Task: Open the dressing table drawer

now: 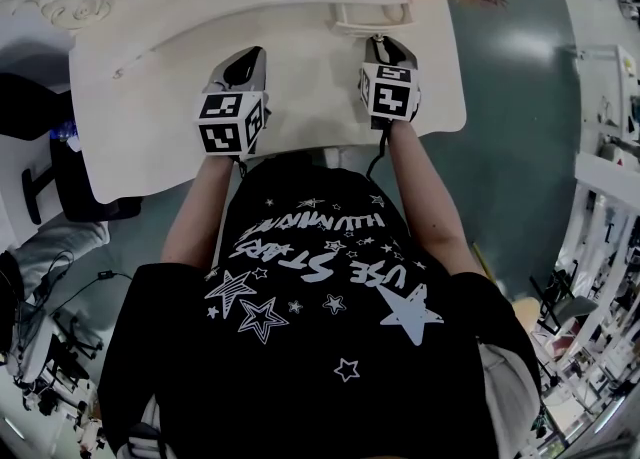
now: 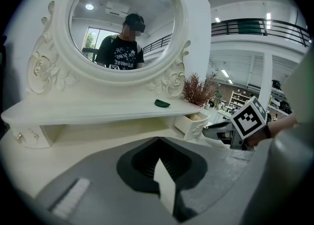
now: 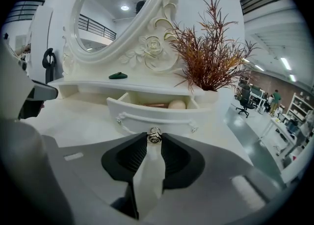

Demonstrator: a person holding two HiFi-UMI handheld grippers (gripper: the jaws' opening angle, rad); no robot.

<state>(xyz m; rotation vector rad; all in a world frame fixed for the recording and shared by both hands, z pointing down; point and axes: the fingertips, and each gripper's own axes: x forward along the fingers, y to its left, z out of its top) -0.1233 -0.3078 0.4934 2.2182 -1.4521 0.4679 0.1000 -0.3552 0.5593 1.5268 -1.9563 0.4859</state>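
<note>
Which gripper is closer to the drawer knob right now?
Right. The right gripper is shut on the drawer knob, and the drawer stands partly out. The left gripper hangs shut and empty over the tabletop, off to the drawer's left.

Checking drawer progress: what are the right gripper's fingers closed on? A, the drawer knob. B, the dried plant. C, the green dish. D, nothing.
A: in its own view, the right gripper pinches the metal knob on the front of the partly open drawer.
</note>
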